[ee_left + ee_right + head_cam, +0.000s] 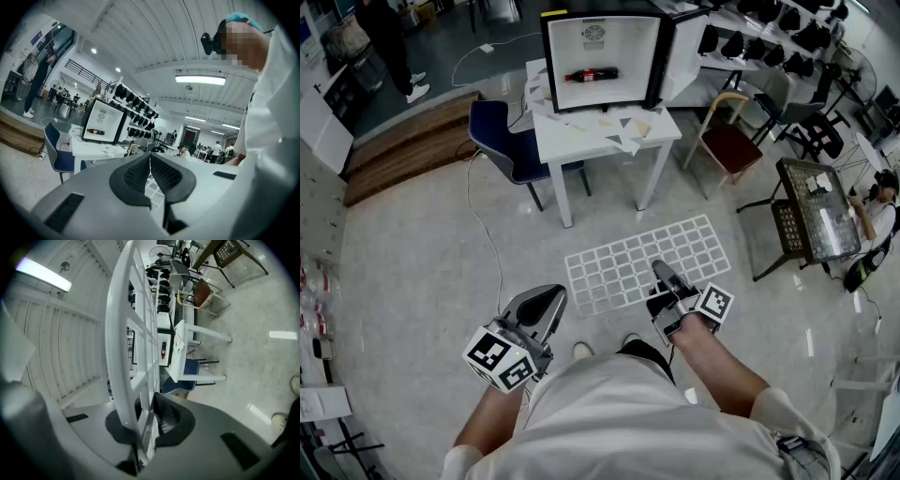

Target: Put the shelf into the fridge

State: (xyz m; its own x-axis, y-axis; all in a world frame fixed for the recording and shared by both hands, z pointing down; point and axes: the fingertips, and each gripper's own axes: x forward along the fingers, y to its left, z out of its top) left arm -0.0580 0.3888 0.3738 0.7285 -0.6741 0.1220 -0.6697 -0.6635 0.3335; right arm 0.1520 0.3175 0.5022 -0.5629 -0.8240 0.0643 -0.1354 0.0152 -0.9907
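Observation:
A small open fridge stands on a white table ahead, with a cola bottle lying inside it. My right gripper is shut on the near edge of the white wire shelf, which hangs roughly flat above the floor. In the right gripper view the shelf runs edge-on between the pads of the right gripper. My left gripper is held low at the left, apart from the shelf. In its own view the left gripper is shut with its pads touching and nothing between them, and the fridge shows beyond.
Loose papers lie on the table before the fridge. A blue chair stands left of the table and a wooden chair with a red seat right of it. A black cart and a seated person are at the right; a wooden step is at the left.

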